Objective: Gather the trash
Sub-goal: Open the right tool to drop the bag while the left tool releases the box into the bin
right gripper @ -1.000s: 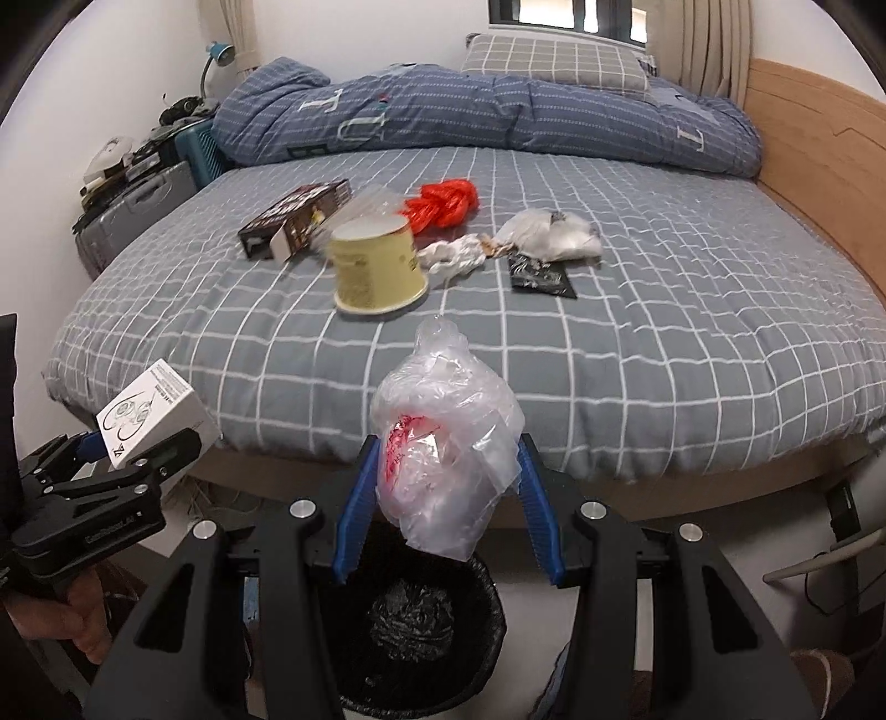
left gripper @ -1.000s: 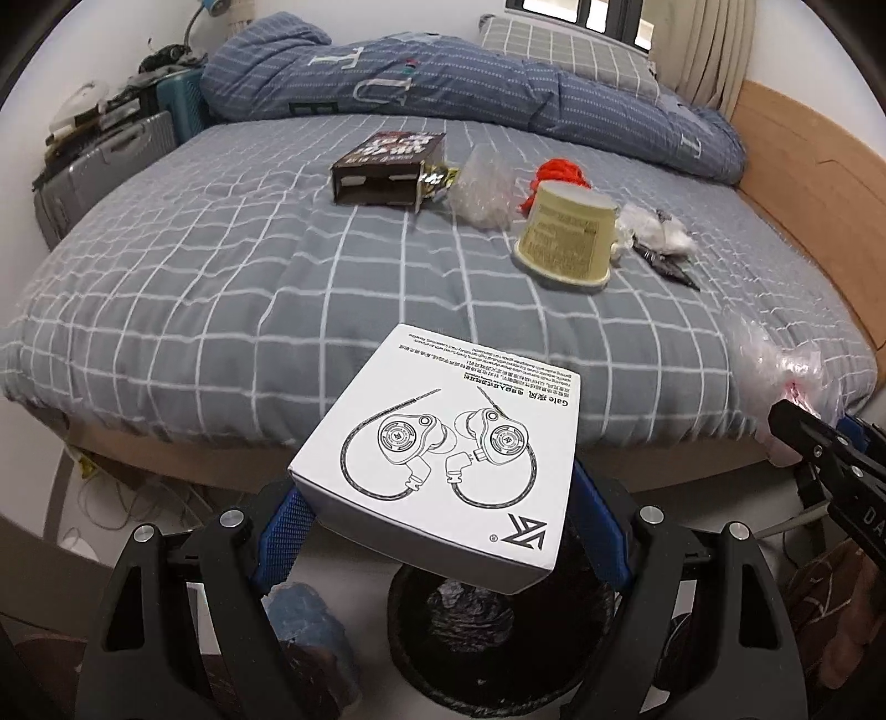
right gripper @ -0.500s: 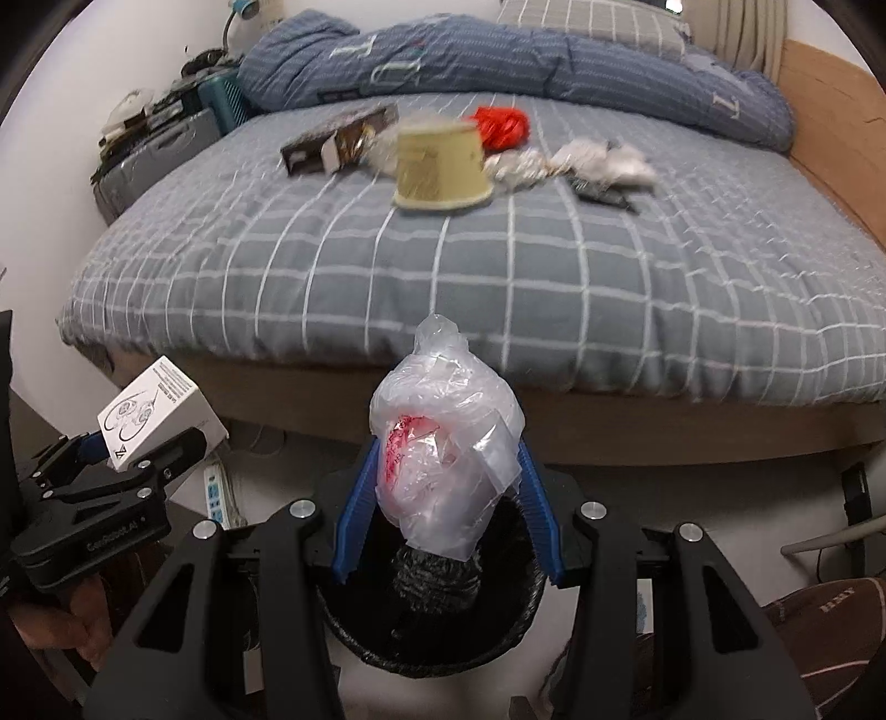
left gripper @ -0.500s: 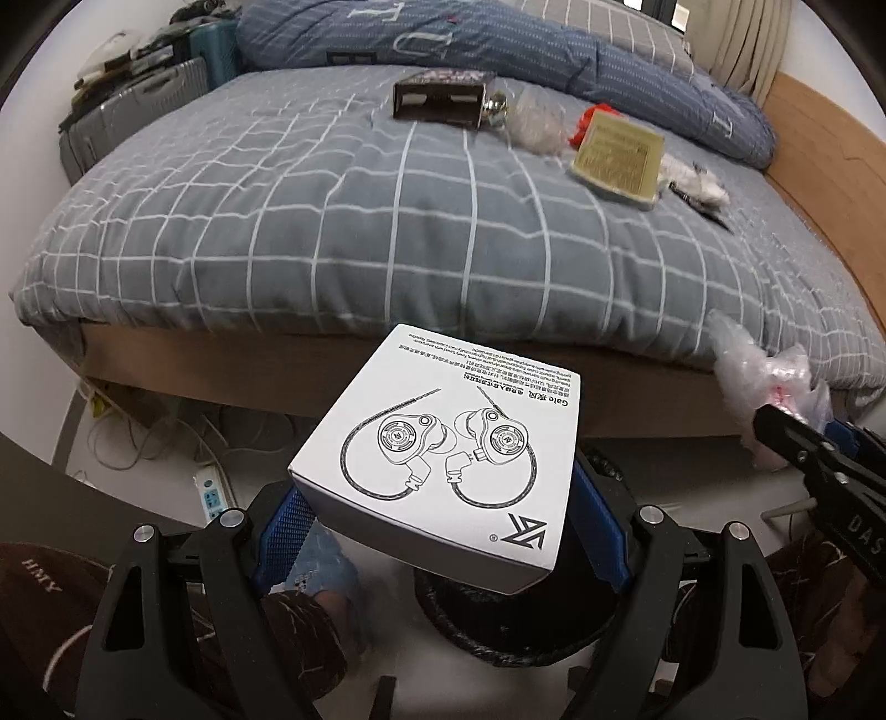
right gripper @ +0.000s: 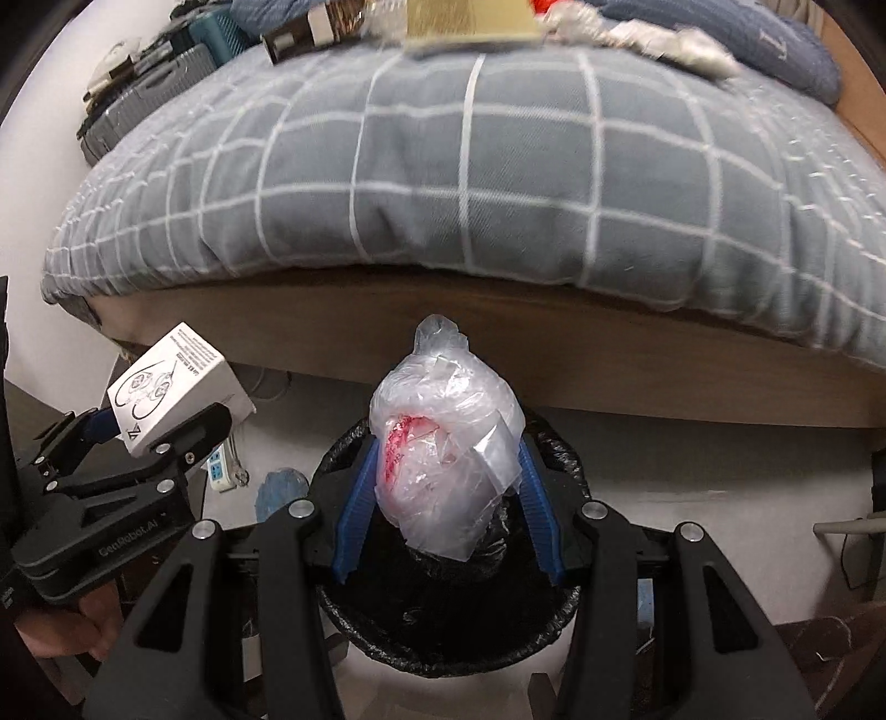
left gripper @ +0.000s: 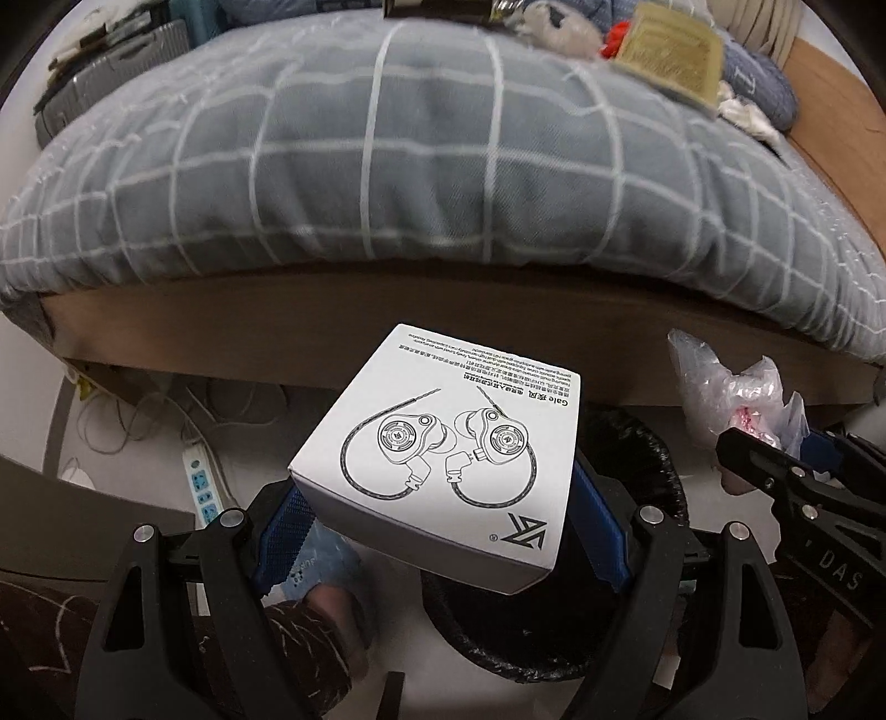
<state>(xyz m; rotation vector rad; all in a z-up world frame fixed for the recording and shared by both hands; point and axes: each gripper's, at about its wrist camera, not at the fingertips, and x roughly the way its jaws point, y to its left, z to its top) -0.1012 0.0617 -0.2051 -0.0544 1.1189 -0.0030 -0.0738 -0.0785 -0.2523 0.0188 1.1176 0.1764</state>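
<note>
I hold my right gripper (right gripper: 443,487), clamped on the crumpled plastic bag (right gripper: 443,443), over the black-lined bin (right gripper: 443,626) for a clean drop, while my left gripper (left gripper: 437,531) at nine o'clock pinches the white earphone box (left gripper: 443,448) ready.

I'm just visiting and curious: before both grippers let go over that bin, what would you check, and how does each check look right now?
1. Left gripper holds the white box: ok.
2. Right gripper holds the plastic bag: ok.
3. Bag is above the bin opening: ok.
4. Box is above the bin: cannot tell, it hides much of the rim.
5. Bin has room: cannot tell, inside is dark.
6. Bed is cleared of trash: not ok, a cup and wrappers remain.
</note>
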